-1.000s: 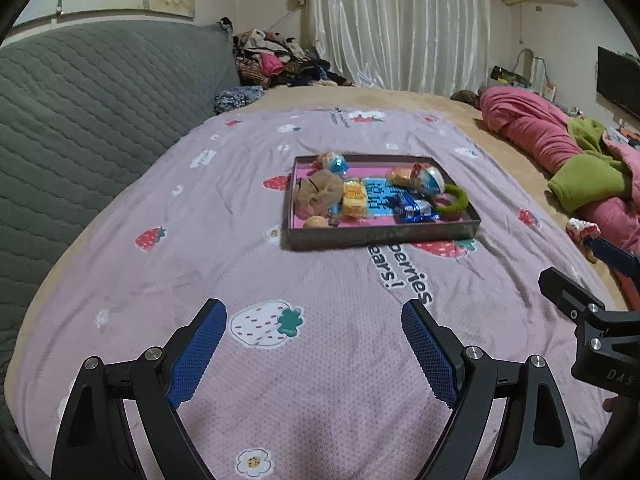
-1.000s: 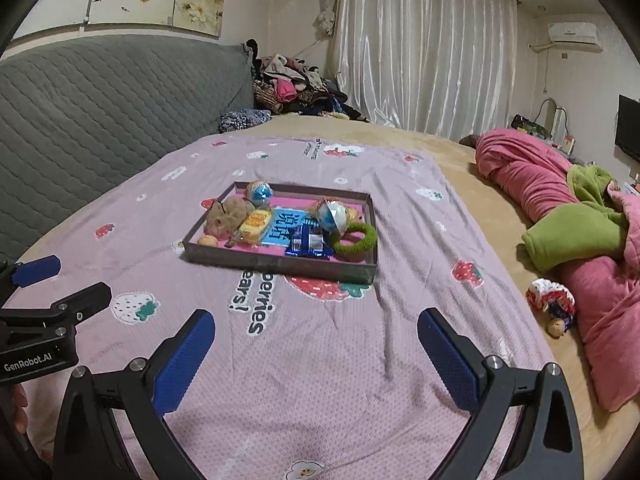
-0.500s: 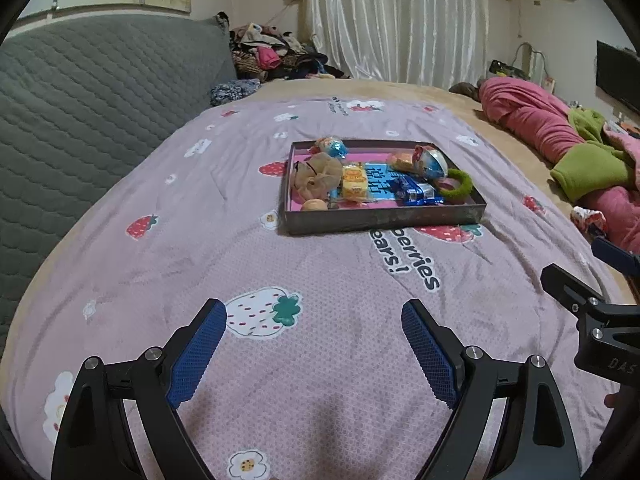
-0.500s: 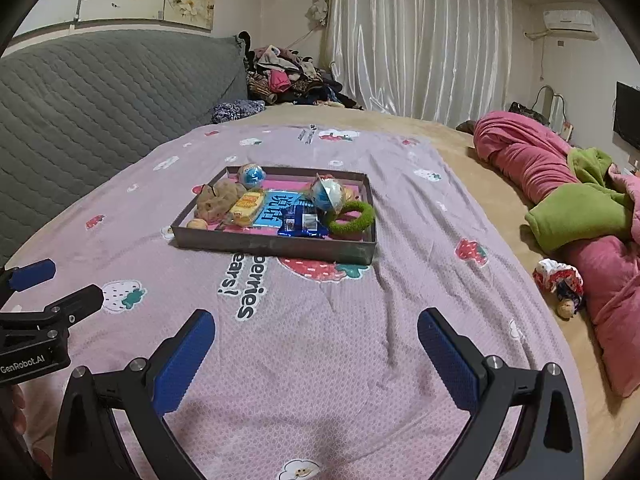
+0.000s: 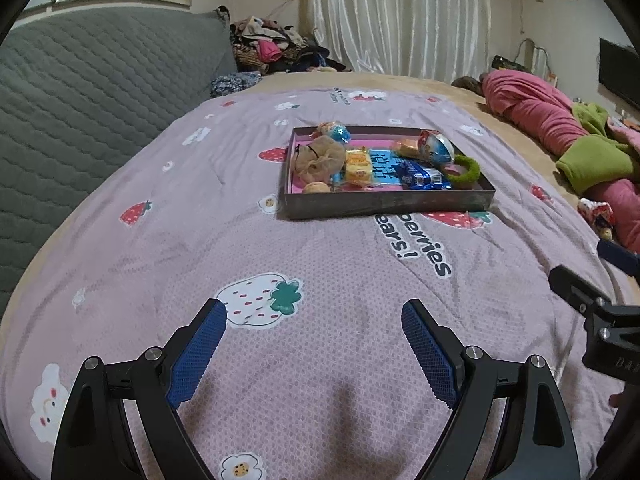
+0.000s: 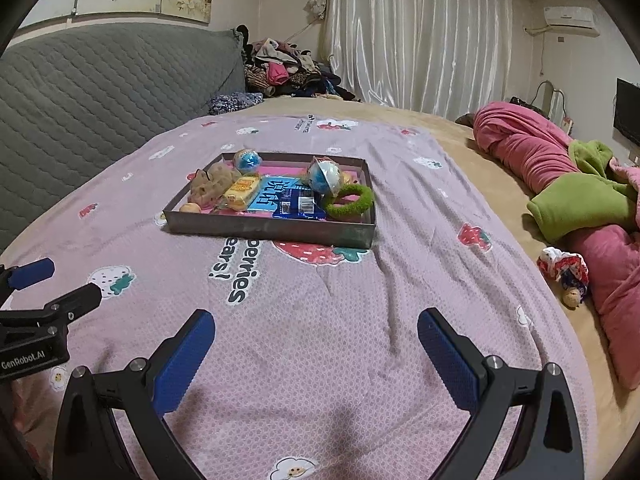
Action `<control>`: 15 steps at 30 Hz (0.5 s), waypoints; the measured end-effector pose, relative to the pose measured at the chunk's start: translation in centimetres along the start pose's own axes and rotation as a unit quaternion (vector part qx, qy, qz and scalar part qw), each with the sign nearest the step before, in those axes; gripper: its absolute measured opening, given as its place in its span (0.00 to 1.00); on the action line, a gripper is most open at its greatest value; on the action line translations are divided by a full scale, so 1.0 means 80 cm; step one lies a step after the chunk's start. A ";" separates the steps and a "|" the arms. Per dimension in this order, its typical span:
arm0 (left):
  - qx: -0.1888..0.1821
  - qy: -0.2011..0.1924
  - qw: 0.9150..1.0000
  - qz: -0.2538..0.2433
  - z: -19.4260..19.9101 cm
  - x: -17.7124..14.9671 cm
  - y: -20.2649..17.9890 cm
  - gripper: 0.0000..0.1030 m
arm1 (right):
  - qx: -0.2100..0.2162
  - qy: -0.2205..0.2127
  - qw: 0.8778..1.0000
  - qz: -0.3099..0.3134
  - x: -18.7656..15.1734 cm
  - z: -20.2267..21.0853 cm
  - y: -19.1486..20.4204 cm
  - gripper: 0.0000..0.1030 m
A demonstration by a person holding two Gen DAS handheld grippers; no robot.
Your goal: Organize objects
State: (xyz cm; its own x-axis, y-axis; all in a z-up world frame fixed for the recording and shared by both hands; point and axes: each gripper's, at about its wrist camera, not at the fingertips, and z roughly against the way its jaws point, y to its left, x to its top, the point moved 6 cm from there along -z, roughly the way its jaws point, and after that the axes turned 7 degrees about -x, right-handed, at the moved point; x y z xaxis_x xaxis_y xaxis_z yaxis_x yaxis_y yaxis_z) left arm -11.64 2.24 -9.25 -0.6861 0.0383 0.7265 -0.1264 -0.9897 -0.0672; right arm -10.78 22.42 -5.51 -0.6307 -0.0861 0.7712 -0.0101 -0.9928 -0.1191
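On the bed, out past both grippers, sits the tray [image 5: 384, 202] on the pink strawberry blanket [image 5: 200, 216], and everything to be sorted is inside it. The left gripper [image 5: 314, 312] hangs over bare blanket with its 2 blue pads spread wide, nothing between them. The right gripper [image 6: 316, 322] is the same: jaws wide apart, empty, over the blanket. The tray lies well ahead of both, clear of the fingertips, a touch right of centre from the left camera and a touch left of centre from the right one.

Inside the tray: a beige scrunchie [image 5: 320, 158] at the left end, a yellow packet [image 5: 358, 166] just beside it, a blue wrapper [image 5: 420, 176] toward the near wall, a green ring [image 6: 348, 200] at the right end leaning on the rim. A shiny blue-and-white ball [image 6: 325, 176] sits behind the ring, and a smaller blue ball [image 6: 246, 160] is in the far left corner. A small doll [image 6: 566, 276] lies off the blanket at the right, near the rolled pink quilt [image 6: 532, 156].
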 end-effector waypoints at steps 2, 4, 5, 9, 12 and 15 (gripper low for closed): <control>0.002 0.000 1.000 0.001 -0.003 0.000 0.001 0.87 | 0.001 0.001 1.000 0.000 -0.002 -0.003 0.001 0.99; 0.004 0.002 1.000 -0.001 -0.007 -0.001 0.001 0.87 | 0.001 0.004 1.000 0.002 -0.005 -0.006 0.003 0.99; 0.005 0.000 1.000 0.000 -0.008 -0.001 0.002 0.87 | 0.001 0.004 1.000 0.002 -0.005 -0.007 0.003 0.99; 0.001 0.004 1.000 -0.001 -0.014 -0.004 0.002 0.87 | 0.003 0.006 1.000 -0.001 -0.009 -0.012 0.004 0.99; 0.005 0.000 1.000 -0.002 -0.015 -0.004 0.002 0.88 | 0.004 0.009 1.000 -0.001 -0.011 -0.015 0.004 0.99; 0.000 -0.004 1.000 0.000 -0.015 -0.004 0.002 0.87 | 0.001 0.008 1.000 -0.002 -0.013 -0.016 0.003 0.99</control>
State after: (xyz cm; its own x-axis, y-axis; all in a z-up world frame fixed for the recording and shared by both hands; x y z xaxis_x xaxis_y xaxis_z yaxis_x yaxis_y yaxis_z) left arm -12.31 2.25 -10.26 -0.6800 0.0378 0.7322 -0.1272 -0.9896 -0.0670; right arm -11.13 22.36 -7.18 -0.6426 -0.0807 0.7619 -0.0107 -0.9934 -0.1142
